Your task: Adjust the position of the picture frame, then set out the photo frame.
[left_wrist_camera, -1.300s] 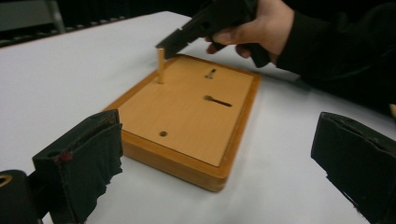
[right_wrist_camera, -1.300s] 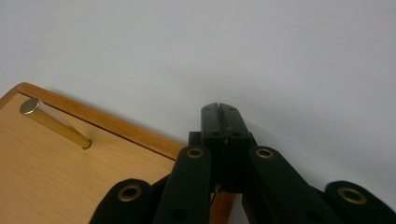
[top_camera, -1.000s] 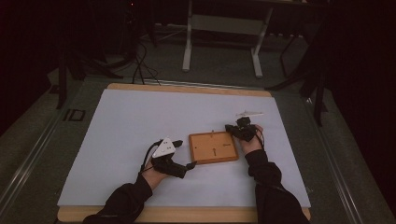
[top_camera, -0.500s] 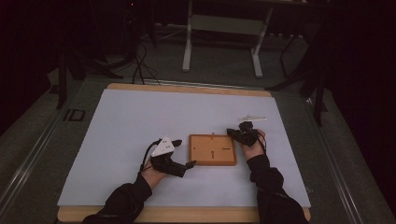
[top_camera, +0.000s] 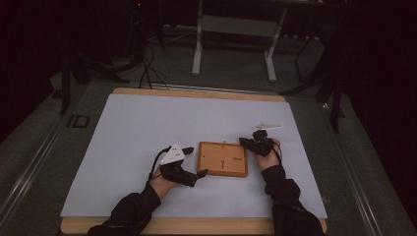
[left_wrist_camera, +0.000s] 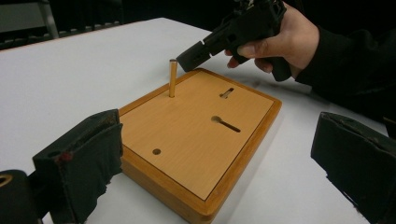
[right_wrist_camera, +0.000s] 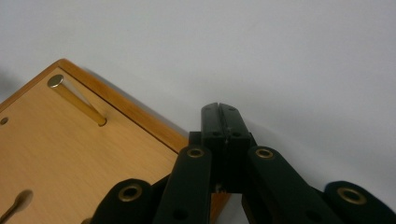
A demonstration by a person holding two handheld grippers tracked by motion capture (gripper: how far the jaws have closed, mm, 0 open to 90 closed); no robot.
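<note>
A flat wooden board (top_camera: 223, 159) lies on the white table cover. A thin brass peg (left_wrist_camera: 173, 78) stands upright near one corner of the board (left_wrist_camera: 201, 135), which also has a keyhole slot (left_wrist_camera: 226, 123) and a small hole (left_wrist_camera: 156, 151). My left gripper (top_camera: 195, 161) is open at the board's left edge, its jaws straddling the near corner (left_wrist_camera: 217, 140) without touching it. My right gripper (top_camera: 243, 141) hovers at the far right corner, shut on nothing (right_wrist_camera: 220, 109), just beside the peg (right_wrist_camera: 77, 100). The left gripper view shows the right gripper (left_wrist_camera: 224, 37) with its tip close to the peg's top.
The white cover (top_camera: 147, 128) spreads wide around the board, with a wooden table edge (top_camera: 196, 93) at the back. Beyond it stand a metal frame (top_camera: 236, 29) and cables on a dark floor.
My right gripper has moved a little toward the person and closer to the board's far right corner. The left gripper and the board have stayed put.
</note>
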